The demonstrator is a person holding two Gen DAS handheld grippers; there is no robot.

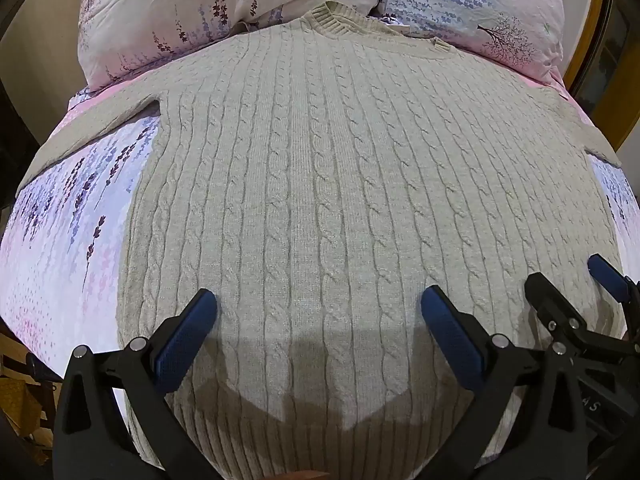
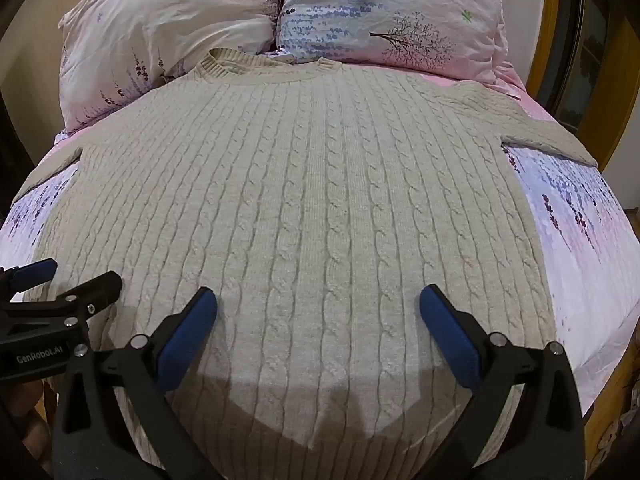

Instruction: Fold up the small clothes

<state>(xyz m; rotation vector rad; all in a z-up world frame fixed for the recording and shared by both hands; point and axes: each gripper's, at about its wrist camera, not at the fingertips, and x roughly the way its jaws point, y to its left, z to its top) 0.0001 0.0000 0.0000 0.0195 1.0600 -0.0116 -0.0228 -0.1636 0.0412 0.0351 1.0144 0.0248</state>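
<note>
A beige cable-knit sweater [image 1: 320, 184] lies flat and face up on the bed, collar toward the pillows, sleeves spread to both sides. It also fills the right wrist view [image 2: 304, 200]. My left gripper [image 1: 318, 308] is open and empty, hovering above the sweater's lower part near the hem. My right gripper [image 2: 318, 308] is open and empty too, beside it over the hem. The right gripper shows at the right edge of the left wrist view [image 1: 572, 284]. The left gripper shows at the left edge of the right wrist view [image 2: 76, 276].
The bed has a pink and lilac floral sheet [image 1: 60, 240]. Two floral pillows [image 2: 168, 28] [image 2: 392, 12] lie at the head, touching the collar. A yellow wooden frame [image 2: 624, 80] stands to the right of the bed.
</note>
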